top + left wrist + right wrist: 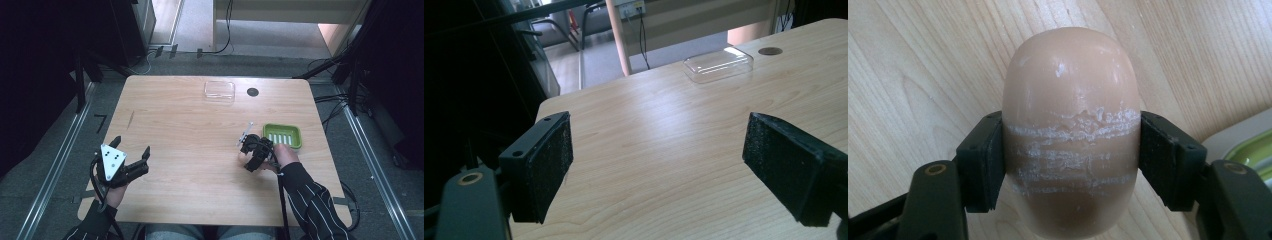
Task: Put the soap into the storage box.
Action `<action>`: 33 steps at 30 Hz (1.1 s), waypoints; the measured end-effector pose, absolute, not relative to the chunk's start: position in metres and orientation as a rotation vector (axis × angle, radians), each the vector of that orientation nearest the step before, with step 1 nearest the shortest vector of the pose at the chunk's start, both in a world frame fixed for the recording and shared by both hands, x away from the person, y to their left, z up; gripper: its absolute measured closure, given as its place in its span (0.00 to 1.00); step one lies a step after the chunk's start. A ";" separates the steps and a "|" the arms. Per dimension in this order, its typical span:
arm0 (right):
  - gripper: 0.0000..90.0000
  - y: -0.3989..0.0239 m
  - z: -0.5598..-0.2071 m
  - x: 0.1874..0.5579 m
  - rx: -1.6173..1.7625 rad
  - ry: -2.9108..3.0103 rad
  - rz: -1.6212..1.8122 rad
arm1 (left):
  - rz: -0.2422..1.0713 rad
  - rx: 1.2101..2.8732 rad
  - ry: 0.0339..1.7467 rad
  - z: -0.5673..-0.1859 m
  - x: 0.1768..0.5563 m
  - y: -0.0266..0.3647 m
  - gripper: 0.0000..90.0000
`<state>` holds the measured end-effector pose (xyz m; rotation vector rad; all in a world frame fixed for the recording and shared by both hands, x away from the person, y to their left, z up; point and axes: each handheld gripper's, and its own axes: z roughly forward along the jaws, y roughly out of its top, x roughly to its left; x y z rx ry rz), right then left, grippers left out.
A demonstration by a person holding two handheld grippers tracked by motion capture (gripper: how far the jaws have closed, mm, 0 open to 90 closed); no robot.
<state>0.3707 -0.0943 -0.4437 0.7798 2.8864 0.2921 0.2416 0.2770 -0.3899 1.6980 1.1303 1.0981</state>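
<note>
While bare table (190,150) spreads wide between the hands, right gripper (1071,150) clamps a tan soap bar (1071,100) by its sides, just beside the green soap dish (282,135) near the right edge. Left gripper (656,165) gapes wide, empty.

The left gripper (131,155) hovers low over the table's near left part, its jaws spread wide with nothing between them. The right gripper (248,150) points down at the table, its pads (989,165) clamped on a soap bar (1071,130).
</note>
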 end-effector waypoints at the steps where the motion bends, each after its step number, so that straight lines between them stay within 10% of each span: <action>1: 0.38 -0.095 -0.443 0.370 0.783 2.887 0.287 | 1.100 1.698 1.130 -0.390 0.242 0.277 0.15; 33: 0.38 -0.135 -0.412 0.367 0.835 2.837 0.311 | 1.090 1.704 1.133 -0.391 0.241 0.278 0.15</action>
